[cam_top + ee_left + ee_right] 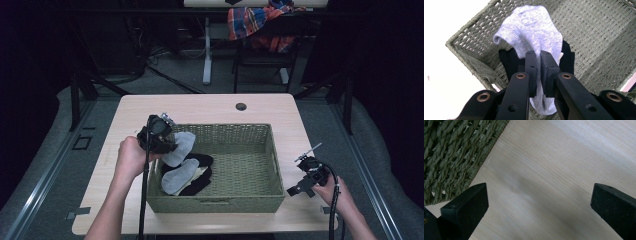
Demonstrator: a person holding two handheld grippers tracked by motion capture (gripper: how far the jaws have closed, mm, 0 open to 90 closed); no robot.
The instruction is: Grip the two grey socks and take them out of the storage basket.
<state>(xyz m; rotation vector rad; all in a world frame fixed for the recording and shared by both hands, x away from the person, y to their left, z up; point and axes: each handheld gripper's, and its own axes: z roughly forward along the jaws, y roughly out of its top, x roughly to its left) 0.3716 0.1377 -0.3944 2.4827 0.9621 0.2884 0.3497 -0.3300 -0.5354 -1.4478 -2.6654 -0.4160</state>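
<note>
**Left gripper clamped on a grey sock above the basket**

Left gripper (538,75), at centre bottom of the left gripper view, has its two black jaws drawn close together with a grey sock (534,32) pinched between them; the sock's cloth spreads above the jaws toward the upper middle of the frame and a strip of it hangs below them. In the high view the same gripper (167,139) sits at the left-centre of the frame, over the left end of the woven basket (250,200), with the held sock draped just inside the rim. A second grey sock (179,177) lies on black socks (200,182) in the basket's lower left part. Right gripper (539,202) has its jaws spread wide over the bare wooden table (554,170), gripping nothing; the basket's wall occupies the upper left of its view. In the high view it (311,175) lies at the lower right, just beside the basket.
</note>
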